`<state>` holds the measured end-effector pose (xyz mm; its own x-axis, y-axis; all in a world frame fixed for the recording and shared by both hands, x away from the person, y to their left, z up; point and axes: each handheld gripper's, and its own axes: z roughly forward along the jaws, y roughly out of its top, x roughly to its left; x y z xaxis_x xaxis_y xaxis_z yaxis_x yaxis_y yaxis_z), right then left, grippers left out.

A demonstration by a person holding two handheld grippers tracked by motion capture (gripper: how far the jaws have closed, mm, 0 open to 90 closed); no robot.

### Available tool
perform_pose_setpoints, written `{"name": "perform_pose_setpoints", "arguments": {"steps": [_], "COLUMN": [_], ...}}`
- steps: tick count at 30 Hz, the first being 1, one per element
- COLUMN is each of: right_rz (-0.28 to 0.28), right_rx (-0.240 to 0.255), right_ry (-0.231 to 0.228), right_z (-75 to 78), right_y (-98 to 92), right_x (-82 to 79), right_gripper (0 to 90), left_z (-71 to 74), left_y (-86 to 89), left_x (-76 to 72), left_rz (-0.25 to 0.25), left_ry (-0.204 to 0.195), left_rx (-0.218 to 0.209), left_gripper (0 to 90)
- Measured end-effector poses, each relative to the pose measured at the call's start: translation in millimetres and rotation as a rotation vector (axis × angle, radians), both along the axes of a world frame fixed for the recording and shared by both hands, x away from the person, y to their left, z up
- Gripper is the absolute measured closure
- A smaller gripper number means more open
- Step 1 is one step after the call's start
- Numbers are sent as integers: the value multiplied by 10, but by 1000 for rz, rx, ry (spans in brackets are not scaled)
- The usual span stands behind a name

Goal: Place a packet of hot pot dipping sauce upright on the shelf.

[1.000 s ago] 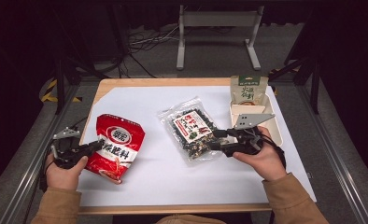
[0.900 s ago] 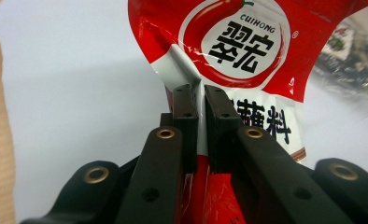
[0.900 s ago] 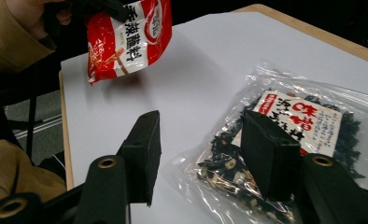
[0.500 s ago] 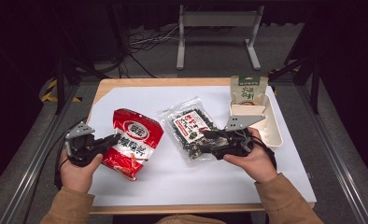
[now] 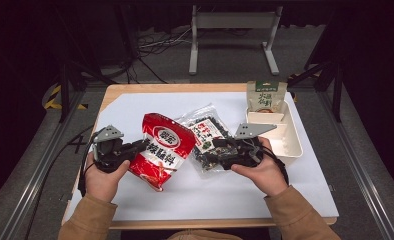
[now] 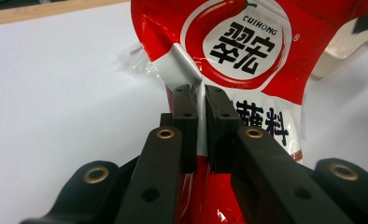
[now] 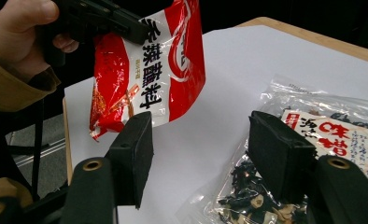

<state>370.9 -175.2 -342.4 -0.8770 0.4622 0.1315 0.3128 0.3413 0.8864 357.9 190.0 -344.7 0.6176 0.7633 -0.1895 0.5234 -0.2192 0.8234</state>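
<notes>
Carrying red pouch (image 5: 161,156) above worktop (image 5: 135,107), left gripper (image 6: 198,100) clamped on its edge; right gripper (image 7: 198,154), jaws just opening wide, empty by seaweed bag (image 5: 208,142). Next: probably move pouch twd tray (image 5: 292,145).

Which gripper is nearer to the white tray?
The right. The right gripper is over the clear bag of dark snacks, just left of the white tray. The left gripper holds the red bag, farther away.
</notes>
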Motion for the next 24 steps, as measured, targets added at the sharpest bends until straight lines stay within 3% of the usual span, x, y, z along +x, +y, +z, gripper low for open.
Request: {"name": "perform_pose_setpoints", "arguments": {"steps": [8,16,24], "right_rz": [-19,-16,-5], "right_rx": [80,84,112], "right_ry": [61,77,102], "right_z": [-137,-239,-355], "right_y": [110,223,311], "right_x": [30,66,92], "right_gripper": [373,375,428], "left_z": [25,12,-22], "left_y": [-118,-231,-327], "left_x": [-21,-48,-77], "left_rz": [-11,-29,-49], "left_ry": [-29,-51,-50], "left_rx": [-52,-78,-75], "left_gripper": [844,844,843]}}
